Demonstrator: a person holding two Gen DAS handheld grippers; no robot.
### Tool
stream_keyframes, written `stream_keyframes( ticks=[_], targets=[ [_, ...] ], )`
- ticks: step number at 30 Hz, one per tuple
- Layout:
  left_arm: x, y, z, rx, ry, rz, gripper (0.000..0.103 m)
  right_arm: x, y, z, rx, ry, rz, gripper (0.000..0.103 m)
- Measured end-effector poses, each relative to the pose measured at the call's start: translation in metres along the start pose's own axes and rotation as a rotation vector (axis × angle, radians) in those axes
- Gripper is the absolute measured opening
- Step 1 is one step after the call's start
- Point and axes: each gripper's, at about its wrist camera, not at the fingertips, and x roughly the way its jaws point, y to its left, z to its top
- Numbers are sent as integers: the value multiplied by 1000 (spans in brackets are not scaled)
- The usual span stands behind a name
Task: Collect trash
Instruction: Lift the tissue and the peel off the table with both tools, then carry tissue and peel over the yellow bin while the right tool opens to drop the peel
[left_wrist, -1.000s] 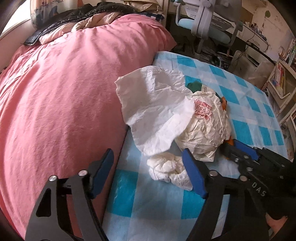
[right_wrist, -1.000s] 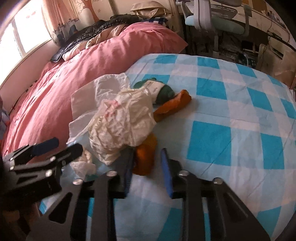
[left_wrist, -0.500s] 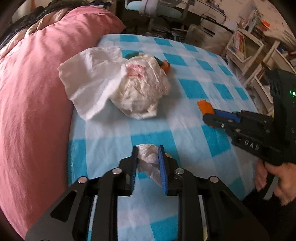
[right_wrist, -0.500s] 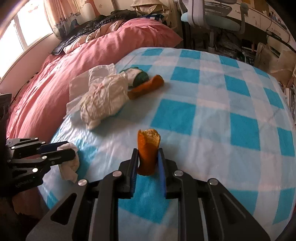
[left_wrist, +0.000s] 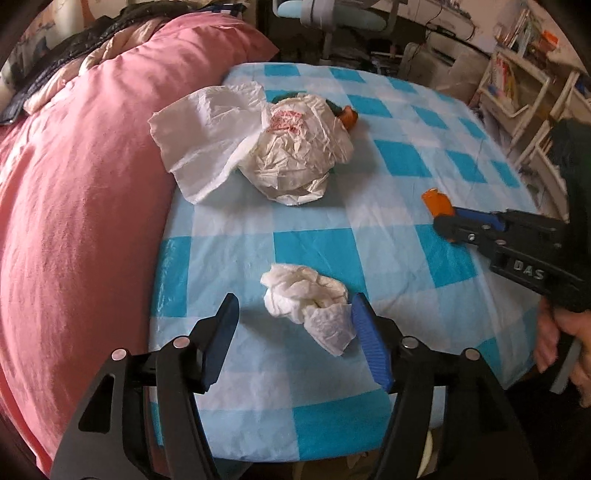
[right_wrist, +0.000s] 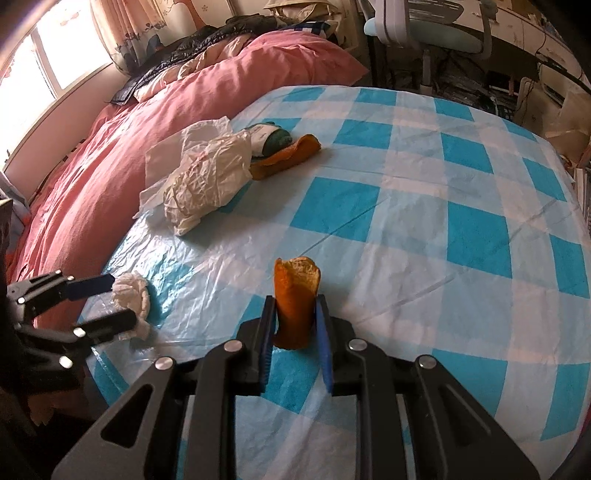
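L tongs (left_wrist: 295, 332) spread wide, wadded tissue (left_wrist: 308, 299) betw. them on checkered sheet (left_wrist: 314, 247), touching R-side pad. R tongs (right_wrist: 295, 325) clenched on orange peel (right_wrist: 295, 295), long axis upright, torn end up, above sheet.

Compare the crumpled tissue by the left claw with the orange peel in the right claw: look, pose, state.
The crumpled tissue is white and wadded; the orange peel is orange and curled.
The tissue lies on the checked sheet; the peel stands upright, lifted.
The tissue sits loose between the open left claw; the peel is clamped in the right claw.
Both are small scraps of trash.
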Motion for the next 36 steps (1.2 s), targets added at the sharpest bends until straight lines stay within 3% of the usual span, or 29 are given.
stream_keyframes(
  ticks=[6, 10, 12, 13, 15, 23, 36],
  targets=[
    [6, 2, 3, -80, -35, 38, 61, 0, 0, 0, 0, -3, -2, 22],
    [4, 8, 5, -132, -52, -15, 56, 0, 2, -1, -7, -8, -11, 22],
    [4, 7, 6, -121, -49, -47, 31, 0, 3, -1, -18, -9, -18, 22],
    [3, 5, 6, -112, -60, -51, 30, 0, 4, -1, -24, -9, -22, 22],
    [-1, 1, 8, -95, -83, -60, 10, 0, 4, -1, -28, -13, -21, 22],
    [-34, -15, 12, -17, -219, -87, 9, -13, 6, 0, 8, -55, 28, 21],
    [-83, -10, 6, -59, -367, -158, 9, -57, 10, -8, 73, -177, 109, 21]
  ],
)
